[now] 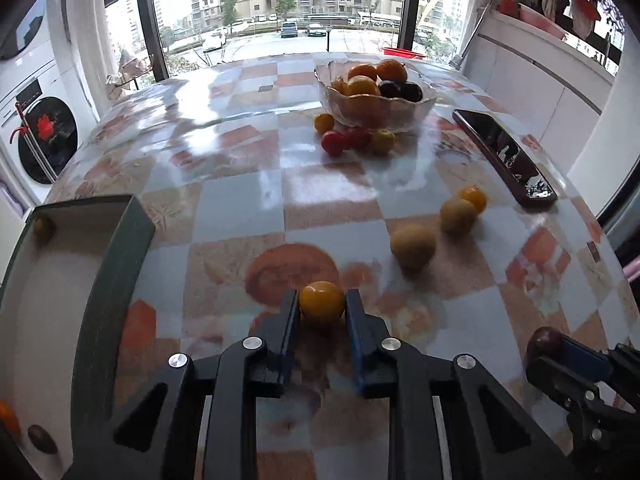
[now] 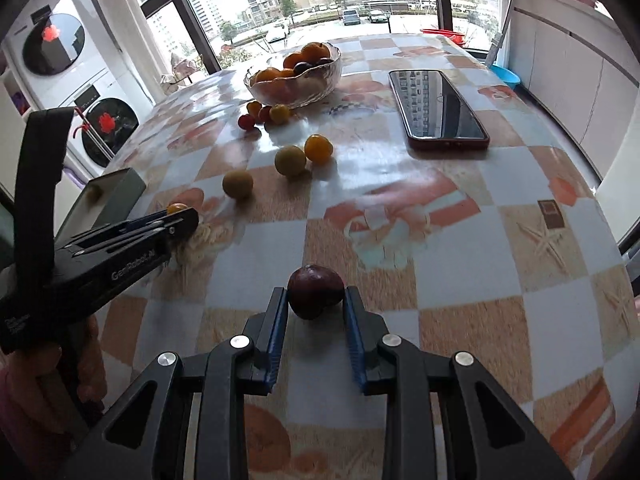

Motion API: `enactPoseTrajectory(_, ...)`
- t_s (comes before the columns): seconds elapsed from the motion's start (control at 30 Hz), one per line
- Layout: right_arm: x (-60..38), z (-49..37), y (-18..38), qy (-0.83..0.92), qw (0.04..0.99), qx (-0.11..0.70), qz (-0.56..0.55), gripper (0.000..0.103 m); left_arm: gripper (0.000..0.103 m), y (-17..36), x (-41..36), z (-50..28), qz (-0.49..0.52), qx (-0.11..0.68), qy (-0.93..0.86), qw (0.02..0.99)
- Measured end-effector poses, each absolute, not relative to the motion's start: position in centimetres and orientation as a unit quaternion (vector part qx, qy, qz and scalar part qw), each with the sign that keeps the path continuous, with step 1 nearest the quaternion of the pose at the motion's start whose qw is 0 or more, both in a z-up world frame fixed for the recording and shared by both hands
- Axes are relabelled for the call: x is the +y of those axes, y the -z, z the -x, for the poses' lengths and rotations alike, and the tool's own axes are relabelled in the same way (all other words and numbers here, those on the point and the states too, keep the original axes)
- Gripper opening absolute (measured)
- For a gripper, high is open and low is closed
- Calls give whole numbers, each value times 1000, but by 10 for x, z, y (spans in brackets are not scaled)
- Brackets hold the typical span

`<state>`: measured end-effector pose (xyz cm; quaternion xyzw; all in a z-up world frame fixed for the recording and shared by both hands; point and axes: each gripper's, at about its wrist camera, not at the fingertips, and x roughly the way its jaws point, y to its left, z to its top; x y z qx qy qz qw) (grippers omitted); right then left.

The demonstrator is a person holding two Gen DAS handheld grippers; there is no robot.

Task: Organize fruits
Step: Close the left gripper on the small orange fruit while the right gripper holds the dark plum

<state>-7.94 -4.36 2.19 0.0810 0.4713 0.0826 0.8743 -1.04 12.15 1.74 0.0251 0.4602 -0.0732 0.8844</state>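
The left gripper (image 1: 322, 304) pinches a small yellow tomato (image 1: 322, 300); the right gripper (image 2: 316, 300) clasps a dark plum (image 2: 315, 295). Both look light, smooth, bruisable: squeeze gently across the widest part. The box (image 1: 120, 264) sits at nine o'clock.

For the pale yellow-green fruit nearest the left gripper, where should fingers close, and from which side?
Grip the pale fruit across its widest middle, coming from the near side, low over the table. It is round, so any diameter would likely hold. A second pale fruit sits beyond it; near and left sides are free.
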Motion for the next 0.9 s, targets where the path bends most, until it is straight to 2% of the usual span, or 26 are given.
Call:
enactPoseTrajectory(0.37,-42,110,-21,-81,880,461,-76,31,24,-16,168,100,-1,443,49,895)
enactPoseTrajectory(0.9,-45,138,-22,-77,875,471,-79,31,24,-13,176,117,2,434,44,900)
